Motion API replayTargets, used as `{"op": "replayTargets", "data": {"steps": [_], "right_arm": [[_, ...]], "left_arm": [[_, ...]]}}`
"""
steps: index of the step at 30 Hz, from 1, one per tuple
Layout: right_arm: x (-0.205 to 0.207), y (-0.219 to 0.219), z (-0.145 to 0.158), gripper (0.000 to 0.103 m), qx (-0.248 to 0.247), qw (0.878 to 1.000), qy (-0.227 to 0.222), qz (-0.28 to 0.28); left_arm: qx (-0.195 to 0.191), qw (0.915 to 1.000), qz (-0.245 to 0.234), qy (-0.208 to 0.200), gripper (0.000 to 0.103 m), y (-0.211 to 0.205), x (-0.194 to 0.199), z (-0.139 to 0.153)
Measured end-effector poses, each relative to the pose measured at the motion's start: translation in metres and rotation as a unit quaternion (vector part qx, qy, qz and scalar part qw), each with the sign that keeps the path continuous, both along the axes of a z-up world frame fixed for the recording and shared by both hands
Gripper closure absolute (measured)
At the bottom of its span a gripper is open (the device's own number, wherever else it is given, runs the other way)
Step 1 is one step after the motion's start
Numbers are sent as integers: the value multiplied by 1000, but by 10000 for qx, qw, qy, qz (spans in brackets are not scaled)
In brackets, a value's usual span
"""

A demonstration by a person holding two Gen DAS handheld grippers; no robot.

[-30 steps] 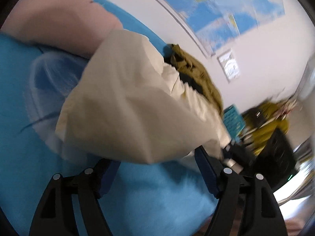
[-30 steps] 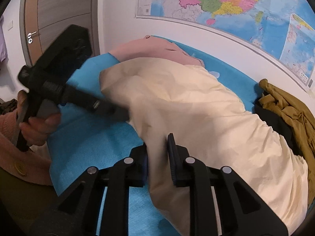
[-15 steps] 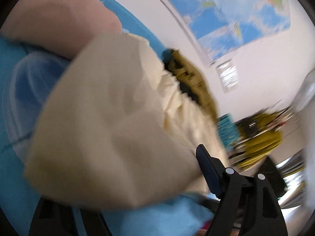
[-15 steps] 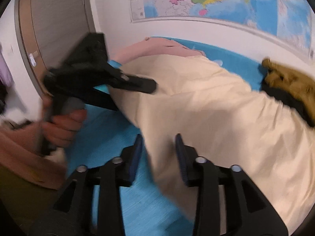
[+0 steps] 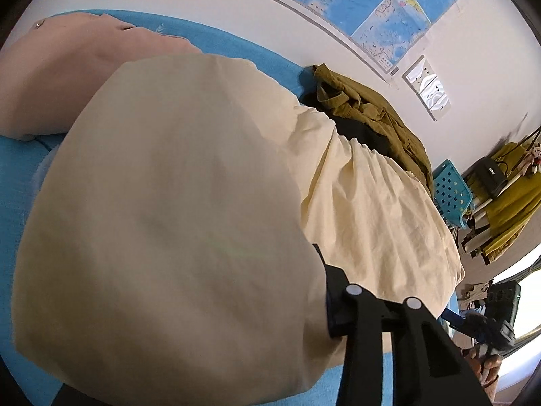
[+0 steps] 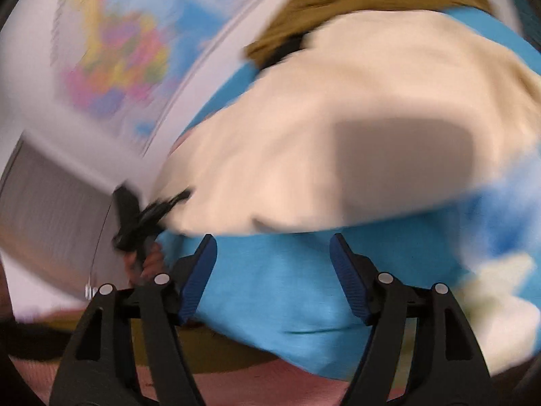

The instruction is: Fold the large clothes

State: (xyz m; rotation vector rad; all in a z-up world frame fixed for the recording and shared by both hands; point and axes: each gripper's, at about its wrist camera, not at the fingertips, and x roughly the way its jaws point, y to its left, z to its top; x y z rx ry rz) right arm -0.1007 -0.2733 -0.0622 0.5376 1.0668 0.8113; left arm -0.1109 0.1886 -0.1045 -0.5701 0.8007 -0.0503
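A large cream garment [image 5: 175, 209] lies spread over the blue bed [image 5: 20, 169]. Its near fold drapes over my left gripper [image 5: 270, 250] and hides the left finger. Only the right finger [image 5: 333, 291] shows, off to the side with loose cloth against its pad. The jaws are closing with the cloth between them. The right wrist view is blurred. There my right gripper [image 6: 272, 237] is opening over bare blue sheet [image 6: 270, 287] with nothing between its fingers. The cream garment's edge [image 6: 304, 176] lies just ahead of it, and the left gripper [image 6: 152, 209] is at that edge.
A pink garment [image 5: 67, 77] lies at the bed's far left. An olive garment [image 5: 372, 111] on a dark one [image 5: 358, 132] is piled against the wall under a map [image 5: 389, 6]. A blue perforated basket [image 5: 451, 193] and clutter stand right of the bed.
My right gripper let go of the cream garment, opened wide, rolled and swept off over bare sheet. The cloth now covers my left gripper's left finger, and its right finger has come inward.
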Motion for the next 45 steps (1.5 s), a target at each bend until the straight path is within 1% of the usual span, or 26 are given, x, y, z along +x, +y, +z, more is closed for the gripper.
{"op": "replayTargets", "data": {"steps": [1,3,4,12,14,16,18,20,23,24,26,28,29,31,32,34,35,36,37,38,39,41,44,45], "right_arm": [[3,-4,-2,34,28,9998,25,-176],[11,-9,-8,34,-145,9984,45,-542],[14,-9,-9,36,-180,9975,-22,-680],[22,9,-6,34,-249,9901,-368,-1330],[22,1,-6,34,-207,9877,-338,-1515],[17,-9,-7,34,-133,9854,-201,-1684],[12,-18,-6,33,-248,9828,-197,-1817],[7,-26,-5,29,-446,9768,-227,-2082],[10,-31,-9,25,-234,9745,-99,-2231],[13,-29,-8,24,-253,9740,-112,-2250],[20,-19,-6,18,-344,9739,-228,-2230],[30,-8,-4,16,-397,9740,-320,-2208],[34,-4,-4,16,-349,9754,-346,-2150],[39,-1,-4,17,-145,9777,-345,-2066],[41,0,-2,22,173,9798,-422,-1945],[39,-2,4,24,593,9780,-629,-1897],[40,-2,6,24,678,9778,-721,-1847],[43,0,5,24,595,9792,-730,-1795],[48,6,0,24,303,9829,-594,-1717],[52,9,-4,24,170,9848,-504,-1653],[55,13,-6,24,88,9860,-488,-1590],[58,21,-2,24,-136,9859,-639,-1538],[63,27,-5,24,-69,9858,-672,-1539],[64,30,-5,26,-154,9858,-728,-1505]], "left_arm": [[3,10000,-13,0,64,0,0,0],[-36,10000,-21,8,64,2,-1,0],[-47,10000,-36,9,64,3,-2,0],[-182,9998,-92,-18,63,7,-5,-2],[-183,9998,-122,-22,63,7,-6,-3],[-215,9997,-130,-25,63,8,-6,-3],[-241,9996,-148,-41,63,9,-7,-3],[-237,9996,-163,-57,62,8,-8,-3],[-238,9995,-185,-79,61,6,-8,-3],[-238,9995,-189,-84,61,6,-8,-2],[-264,9994,-189,-88,61,6,-8,-3],[-280,9994,-201,-103,60,6,-8,-3],[-293,9993,-199,-106,60,6,-8,-3],[-302,9993,-205,-116,60,6,-8,-3],[-299,9993,-205,-115,60,6,-8,-3],[-286,9993,-202,-108,60,5,-8,-3],[-263,9994,-215,-114,58,4,-7,-3],[-275,9992,-241,-129,55,4,-7,-3],[-356,9988,-302,-173,47,3,-7,-3],[-429,9982,-360,-215,37,3,-6,-2],[-490,9976,-403,-259,36,3,-4,-2],[-376,9982,-387,-266,35,0,0,-1],[-211,9986,-382,-289,33,-4,3,0],[-118,9989,-358,-277,33,-6,5,1]]}}
